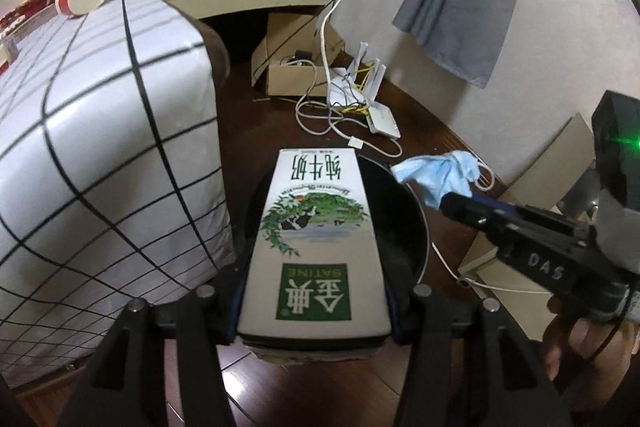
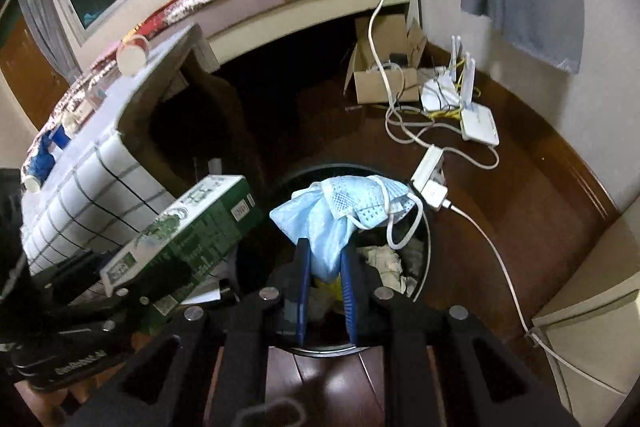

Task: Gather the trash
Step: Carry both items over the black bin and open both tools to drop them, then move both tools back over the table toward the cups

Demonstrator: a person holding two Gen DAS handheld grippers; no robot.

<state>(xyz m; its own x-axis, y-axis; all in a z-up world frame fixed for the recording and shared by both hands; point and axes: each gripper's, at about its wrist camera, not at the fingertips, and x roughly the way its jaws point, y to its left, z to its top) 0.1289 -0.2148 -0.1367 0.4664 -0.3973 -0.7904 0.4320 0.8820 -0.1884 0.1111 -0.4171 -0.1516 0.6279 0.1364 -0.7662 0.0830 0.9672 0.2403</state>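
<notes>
Two grippers hang over the dark bin [image 2: 420,247] — left gripper [image 1: 314,311] clamped on milk carton [image 1: 316,239], right gripper [image 2: 326,291] pinching blue mask [image 2: 352,203], probably for dropping inside.

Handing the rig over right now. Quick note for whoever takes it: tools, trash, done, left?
Left tool: shut on the white-and-green milk carton, held over the round black trash bin.
Right tool: shut on the crumpled light-blue face mask, also above the bin; its ear loop dangles.
Done: both items picked up and brought over the bin, which already holds crumpled paper.
Left: release both into the bin. A white power strip and cables lie on the floor just beyond the bin, so keep clear.
</notes>
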